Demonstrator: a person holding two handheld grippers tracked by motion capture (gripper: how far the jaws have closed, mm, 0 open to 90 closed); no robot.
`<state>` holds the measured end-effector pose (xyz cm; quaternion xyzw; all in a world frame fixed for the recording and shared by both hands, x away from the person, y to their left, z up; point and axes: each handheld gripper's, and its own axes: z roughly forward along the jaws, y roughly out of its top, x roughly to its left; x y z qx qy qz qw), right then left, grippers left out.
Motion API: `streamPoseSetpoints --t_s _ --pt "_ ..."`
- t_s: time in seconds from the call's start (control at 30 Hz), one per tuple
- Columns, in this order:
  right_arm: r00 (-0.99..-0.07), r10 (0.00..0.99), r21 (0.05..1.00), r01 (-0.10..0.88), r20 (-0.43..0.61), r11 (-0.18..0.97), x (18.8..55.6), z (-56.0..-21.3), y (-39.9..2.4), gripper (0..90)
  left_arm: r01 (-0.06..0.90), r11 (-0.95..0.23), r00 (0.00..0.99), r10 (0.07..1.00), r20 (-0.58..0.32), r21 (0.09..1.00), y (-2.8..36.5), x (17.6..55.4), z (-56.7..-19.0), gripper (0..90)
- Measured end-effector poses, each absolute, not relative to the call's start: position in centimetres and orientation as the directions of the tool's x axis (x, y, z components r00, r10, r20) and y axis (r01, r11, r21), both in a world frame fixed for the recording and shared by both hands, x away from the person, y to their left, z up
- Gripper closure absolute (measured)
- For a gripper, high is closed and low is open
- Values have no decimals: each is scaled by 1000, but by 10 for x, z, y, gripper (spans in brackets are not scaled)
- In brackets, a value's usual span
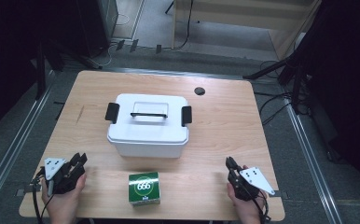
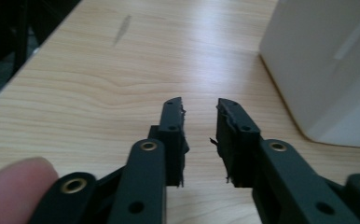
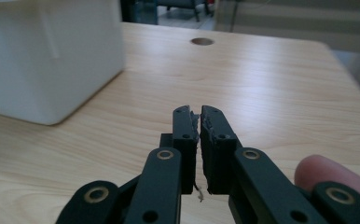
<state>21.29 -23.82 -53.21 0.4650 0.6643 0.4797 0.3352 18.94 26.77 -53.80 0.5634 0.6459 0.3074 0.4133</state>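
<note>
A white lidded box [image 1: 148, 133] with a black handle and two black side latches stands in the middle of the wooden table [image 1: 229, 126]. A small green carton [image 1: 143, 188] marked 666 sits in front of it near the front edge. My left gripper [image 1: 81, 158] rests at the front left, its jaws a little apart with nothing between them [image 2: 200, 105]; the white box's wall [image 2: 327, 70] rises to its right. At the front right, my right gripper [image 1: 229, 162] has its jaws pressed together and empty [image 3: 197, 111], with the white box [image 3: 47, 56] off to its left.
A round black grommet [image 1: 199, 91] sits in the tabletop behind the box, also seen far ahead of the right gripper [image 3: 202, 41]. Bare wood lies on both sides of the box. Dark stands and cables surround the table on the floor.
</note>
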Motion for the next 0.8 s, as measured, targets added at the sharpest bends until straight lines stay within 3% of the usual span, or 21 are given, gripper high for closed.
streamPoseSetpoints --t_s 0.23,0.5,0.8 --pt "-426 904 935 331 30 125 225 -532 -204 900 500 121 43 986 -164 858 245 205 -536 900" --pt "-495 867 932 341 65 125 246 -530 -163 900 526 77 100 983 -152 847 227 228 -534 900" --pt "-500 862 929 351 85 112 272 -525 -137 900 536 48 145 978 -148 843 203 240 -533 900"
